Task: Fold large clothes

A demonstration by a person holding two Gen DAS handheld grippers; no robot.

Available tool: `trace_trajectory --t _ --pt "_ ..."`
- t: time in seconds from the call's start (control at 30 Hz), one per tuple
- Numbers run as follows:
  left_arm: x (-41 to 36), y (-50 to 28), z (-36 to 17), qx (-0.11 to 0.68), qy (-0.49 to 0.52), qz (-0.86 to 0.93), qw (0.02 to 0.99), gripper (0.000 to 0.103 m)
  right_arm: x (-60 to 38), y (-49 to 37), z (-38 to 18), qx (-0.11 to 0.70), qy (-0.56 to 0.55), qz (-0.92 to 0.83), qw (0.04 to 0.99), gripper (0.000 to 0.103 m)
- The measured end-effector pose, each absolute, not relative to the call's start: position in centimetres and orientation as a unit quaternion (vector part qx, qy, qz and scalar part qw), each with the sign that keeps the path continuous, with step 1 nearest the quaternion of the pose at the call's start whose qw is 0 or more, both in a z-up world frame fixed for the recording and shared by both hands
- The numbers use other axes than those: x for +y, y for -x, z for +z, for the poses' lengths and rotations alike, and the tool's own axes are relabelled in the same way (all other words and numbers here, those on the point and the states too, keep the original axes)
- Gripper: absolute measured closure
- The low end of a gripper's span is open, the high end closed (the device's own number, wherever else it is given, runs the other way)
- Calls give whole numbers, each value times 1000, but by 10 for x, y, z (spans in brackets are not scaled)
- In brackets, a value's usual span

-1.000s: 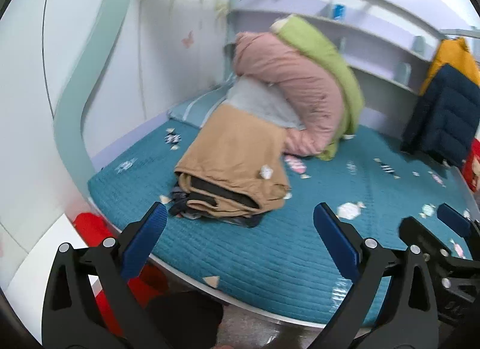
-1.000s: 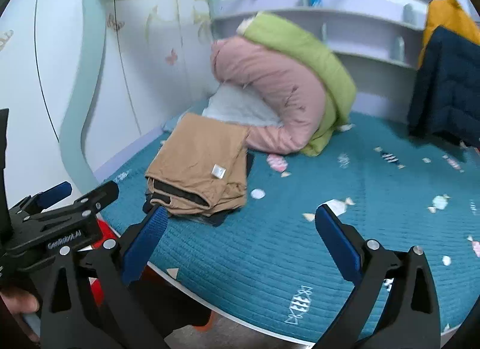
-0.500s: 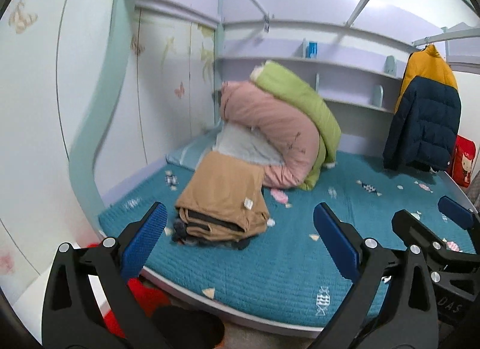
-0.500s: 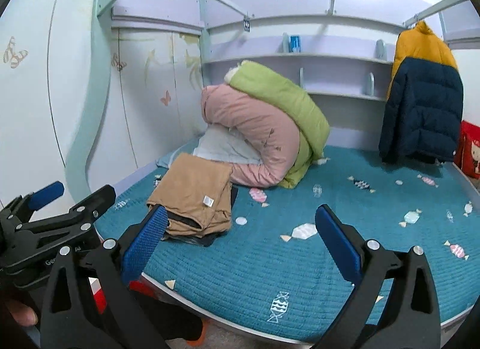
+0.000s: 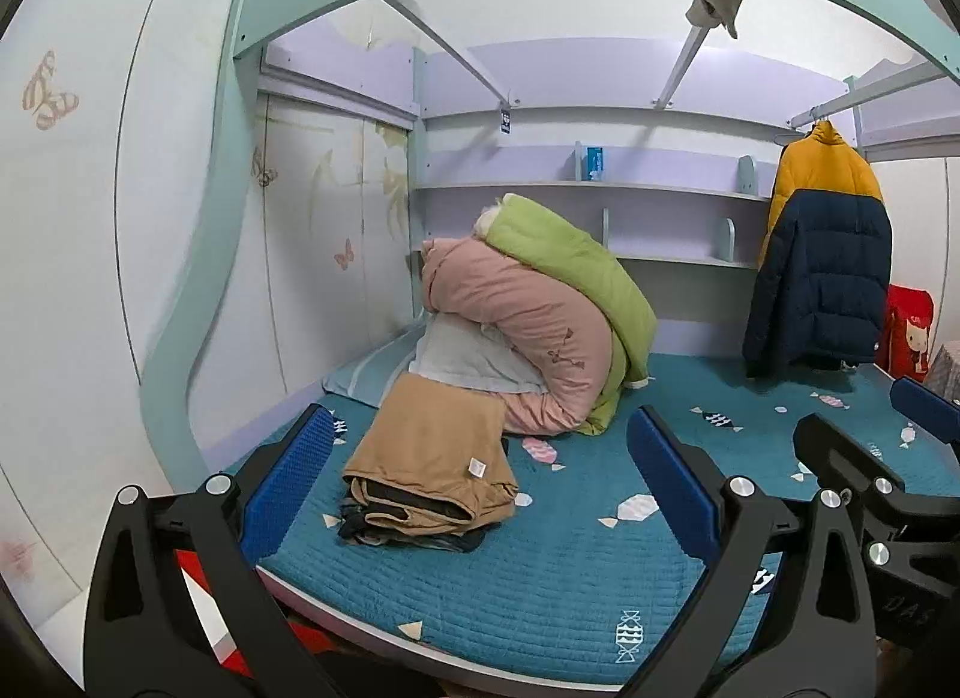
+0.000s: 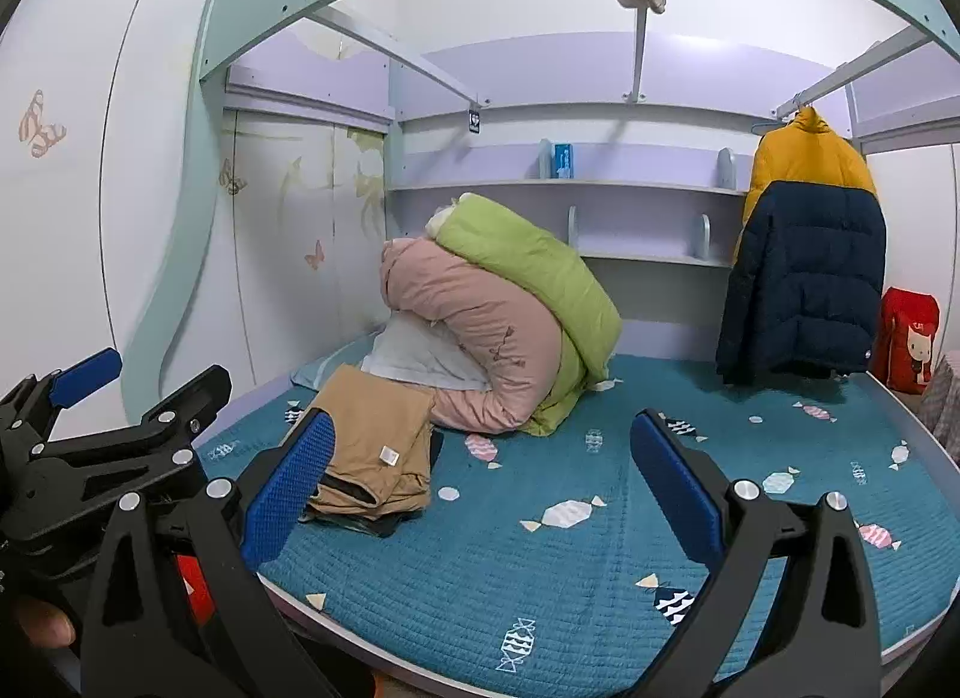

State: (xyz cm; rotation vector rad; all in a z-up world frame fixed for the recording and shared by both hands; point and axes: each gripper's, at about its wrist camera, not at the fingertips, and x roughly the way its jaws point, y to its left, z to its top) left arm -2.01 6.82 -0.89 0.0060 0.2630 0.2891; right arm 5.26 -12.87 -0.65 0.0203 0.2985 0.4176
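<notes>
Both fingers [image 5: 288,482] of the left gripper [image 5: 480,494] stand spread wide and grasp nothing, poised short of the bed's [image 5: 540,596] near edge. Through that view the folded tan garment [image 5: 432,458] lies atop a darker stack near the bed's left front corner, soft and limp by its look, likely light; its folded front edge seems the natural place to pinch. Rolled pink and green quilts [image 5: 528,314] crowd just behind it, while open blue mattress stretches to its right.

From the right wrist, the right gripper [image 6: 480,488] is likewise spread and empty. The navy-and-yellow puffer jacket [image 6: 804,278] hangs well apart at the far right, bulky and probably slippery; shoulders or hem would serve for a hold.
</notes>
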Motion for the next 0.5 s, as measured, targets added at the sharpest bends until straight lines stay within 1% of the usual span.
trace_trajectory --t 0.5 --pt "53 28 -1 107 -12 133 985 5 -145 -45 -1 130 -18 192 973 8"
